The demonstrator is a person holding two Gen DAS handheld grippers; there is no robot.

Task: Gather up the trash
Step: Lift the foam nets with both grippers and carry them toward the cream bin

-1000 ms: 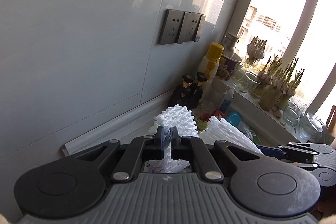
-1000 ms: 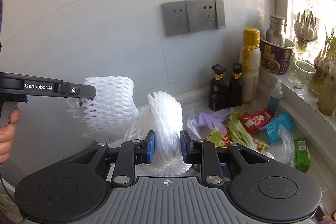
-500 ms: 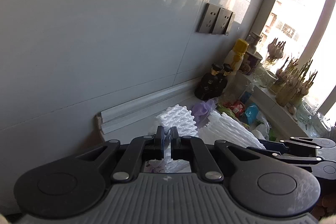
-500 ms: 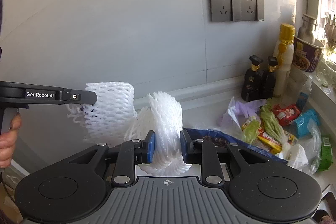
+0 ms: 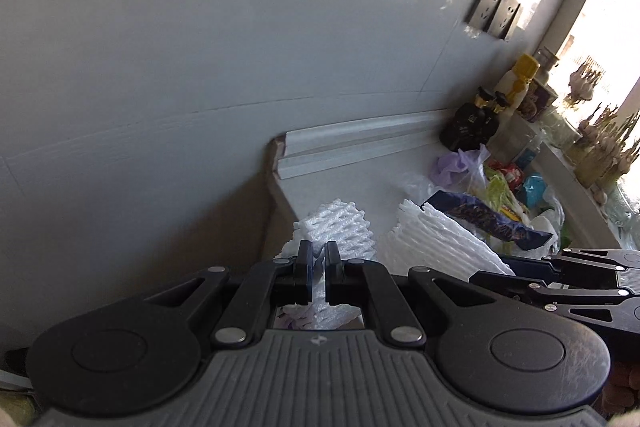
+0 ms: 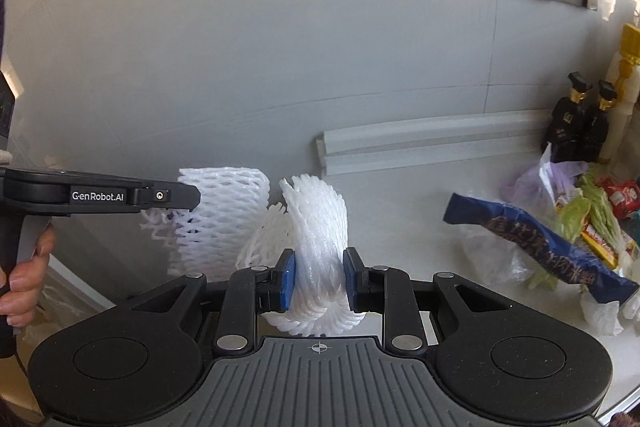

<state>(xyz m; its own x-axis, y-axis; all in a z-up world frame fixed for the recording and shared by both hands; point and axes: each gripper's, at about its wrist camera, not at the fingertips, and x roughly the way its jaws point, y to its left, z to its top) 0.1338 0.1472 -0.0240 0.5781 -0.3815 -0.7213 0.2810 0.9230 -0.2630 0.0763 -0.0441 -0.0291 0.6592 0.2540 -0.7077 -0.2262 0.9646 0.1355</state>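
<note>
- Pale countertop against a tiled wall; wrappers and plastic bags are piled by the dark bottles, no bin seen.
- One white foam net, squashed, is pinched in the right gripper.
- Another foam net is clamped nearly flat by the left gripper, held off the counter edge.

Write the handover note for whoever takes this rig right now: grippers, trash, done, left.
Left gripper: shut on a white foam net sleeve, held clear of the counter.
Right gripper: shut on a second foam net, squeezed between the blue pads.
Both nets sit side by side near the left end of the counter.
Still on the counter by the two dark bottles: a blue snack bag, clear and purple plastic bags, green, red and yellow wrappers.
Done: two foam nets picked up.
Left: drop both nets in the trash; no bin is in view. Then return for the wrapper pile.
</note>
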